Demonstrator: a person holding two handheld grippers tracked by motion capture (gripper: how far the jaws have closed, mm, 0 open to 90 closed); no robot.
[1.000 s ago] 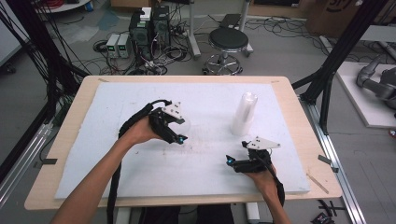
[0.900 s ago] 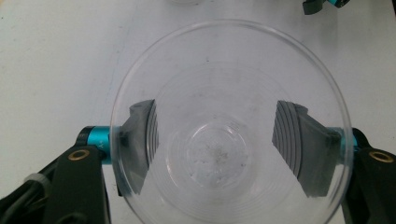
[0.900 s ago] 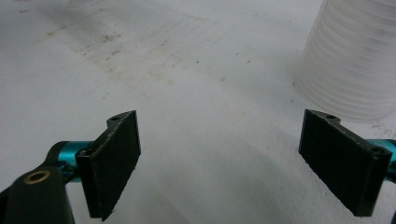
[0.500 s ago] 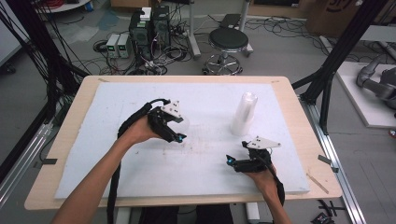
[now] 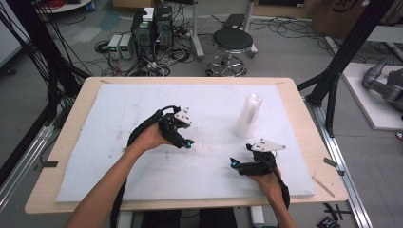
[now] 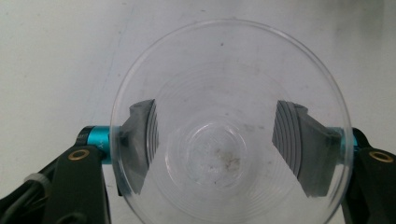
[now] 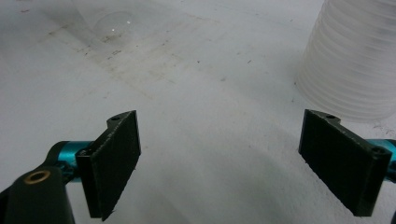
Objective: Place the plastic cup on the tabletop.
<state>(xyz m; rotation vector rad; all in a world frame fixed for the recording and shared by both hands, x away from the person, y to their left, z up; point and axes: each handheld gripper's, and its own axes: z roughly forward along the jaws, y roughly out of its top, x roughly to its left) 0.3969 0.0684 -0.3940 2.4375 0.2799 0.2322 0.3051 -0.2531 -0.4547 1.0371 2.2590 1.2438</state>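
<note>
On the bench (image 5: 304,142), a white mat (image 5: 119,123) is spread; beyond, cables (image 5: 157,52) and a stool (image 5: 231,45) are seen. A clear cup (image 6: 224,126) is straddled by the left gripper (image 5: 183,137), jaws apart; the right gripper (image 5: 237,164) is held wide open, empty.

Lab: floor cables (image 5: 157,57), electronics boxes (image 5: 152,28), stool (image 5: 232,42).

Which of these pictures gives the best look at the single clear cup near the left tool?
The left gripper view: it looks straight down into the clear cup, showing its round rim and base, with a jaw on either side. In the right gripper view the cup is a faint outline far off. In the high view I cannot pick it out beside the left gripper.
</note>
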